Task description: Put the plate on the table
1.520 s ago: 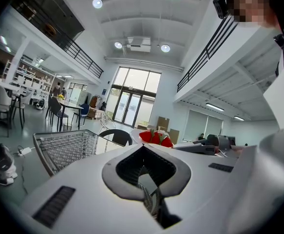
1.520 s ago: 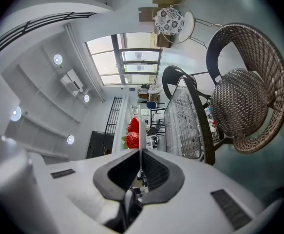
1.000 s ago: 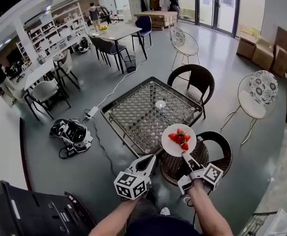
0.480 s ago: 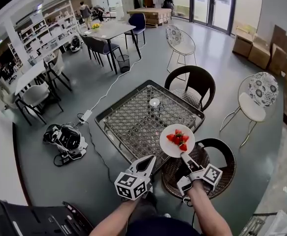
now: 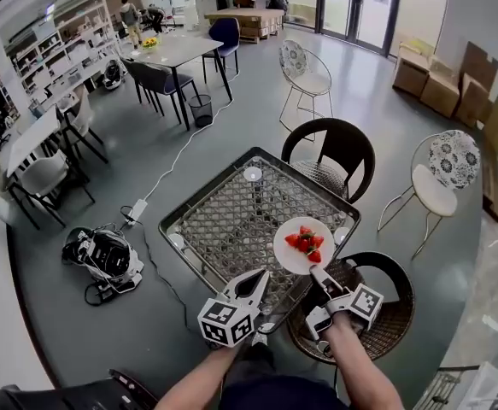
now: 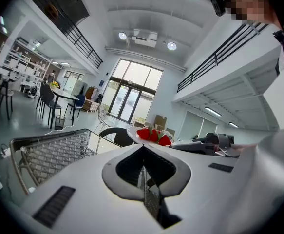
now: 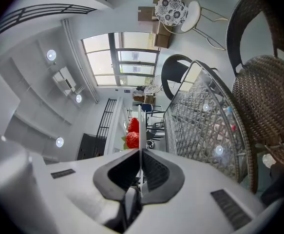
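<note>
A white plate (image 5: 293,255) with red strawberries (image 5: 307,243) hangs over the near right edge of the mesh-topped table (image 5: 231,216). My right gripper (image 5: 321,273) is shut on the plate's near rim. In the right gripper view the plate (image 7: 140,123) shows edge-on between the jaws, with the strawberries (image 7: 132,133) to its left and the table (image 7: 200,111) beyond. My left gripper (image 5: 261,277) is shut and holds nothing, at the table's near edge just left of the plate. The left gripper view (image 6: 143,147) shows the plate (image 6: 136,132) and the table (image 6: 54,150) ahead.
A dark wicker chair (image 5: 377,310) stands under my right hand. Another dark chair (image 5: 338,148) is at the table's far side, with a patterned white chair (image 5: 445,173) further right. A wheeled device (image 5: 103,256) and a cable (image 5: 167,173) lie on the floor at the left.
The person has come closer to the table. The plate, held in the right gripper, has gone from over the wicker chair to over the table's near right edge. The left gripper stays shut.
</note>
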`<action>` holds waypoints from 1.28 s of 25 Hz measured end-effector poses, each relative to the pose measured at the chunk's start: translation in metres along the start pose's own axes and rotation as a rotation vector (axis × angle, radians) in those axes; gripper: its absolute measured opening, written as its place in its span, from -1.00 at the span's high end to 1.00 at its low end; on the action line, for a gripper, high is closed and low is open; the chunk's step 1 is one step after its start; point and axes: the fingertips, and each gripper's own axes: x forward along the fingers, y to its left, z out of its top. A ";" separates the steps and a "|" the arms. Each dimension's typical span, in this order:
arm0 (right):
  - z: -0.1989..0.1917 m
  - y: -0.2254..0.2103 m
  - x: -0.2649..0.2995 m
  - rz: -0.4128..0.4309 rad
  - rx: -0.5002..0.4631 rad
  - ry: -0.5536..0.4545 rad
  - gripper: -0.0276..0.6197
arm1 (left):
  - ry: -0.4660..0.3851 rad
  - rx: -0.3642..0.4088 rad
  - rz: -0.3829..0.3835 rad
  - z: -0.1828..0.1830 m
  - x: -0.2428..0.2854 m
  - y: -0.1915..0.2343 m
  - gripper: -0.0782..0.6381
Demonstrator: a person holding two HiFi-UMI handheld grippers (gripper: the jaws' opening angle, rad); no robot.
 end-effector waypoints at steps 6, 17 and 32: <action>0.011 0.004 0.044 -0.008 -0.023 -0.016 0.87 | 0.020 -0.006 -0.049 0.017 0.022 0.032 0.77; 0.026 0.003 0.090 -0.013 -0.046 -0.013 0.87 | 0.054 -0.023 -0.088 0.020 0.054 0.069 0.77; 0.037 -0.080 0.116 -0.129 -0.012 0.105 0.87 | 0.107 -0.040 -0.010 -0.014 0.074 0.092 0.77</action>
